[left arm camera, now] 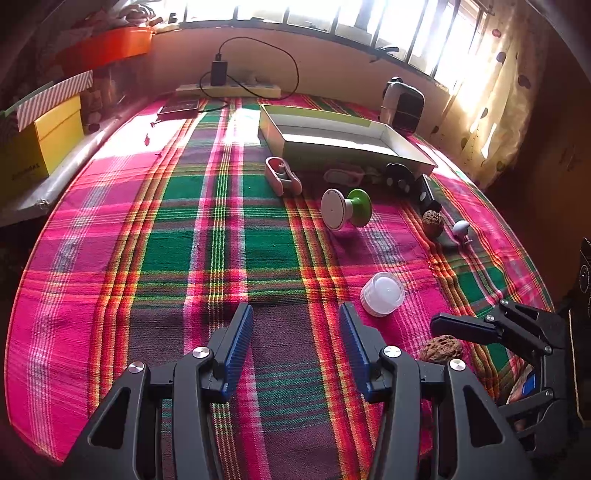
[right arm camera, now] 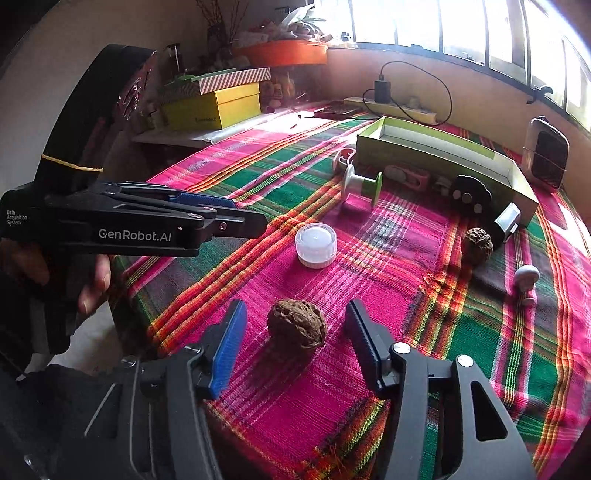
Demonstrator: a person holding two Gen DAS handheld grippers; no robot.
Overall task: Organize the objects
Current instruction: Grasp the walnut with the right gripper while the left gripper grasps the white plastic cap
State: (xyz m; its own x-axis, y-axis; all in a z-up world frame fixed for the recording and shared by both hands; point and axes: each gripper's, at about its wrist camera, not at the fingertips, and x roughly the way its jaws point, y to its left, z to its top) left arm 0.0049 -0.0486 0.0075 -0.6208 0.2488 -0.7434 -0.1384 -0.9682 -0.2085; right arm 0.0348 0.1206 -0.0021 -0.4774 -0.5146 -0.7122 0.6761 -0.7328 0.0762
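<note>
Right claw [right arm camera: 293, 339] open, astride a wrinkled walnut [right arm camera: 297, 328] on the plaid-clothed surface [right arm camera: 369, 406], pads not yet touching. Best closed squarely on the shell's middle, lest it roll. Left claw [left arm camera: 295, 347] open, empty, at 9 o'clock. White capped jar [right arm camera: 316, 243] at 12 o'clock. Farther, open green box [right arm camera: 443, 155] at 1 o'clock, beneath bright windows [right arm camera: 461, 26].
</note>
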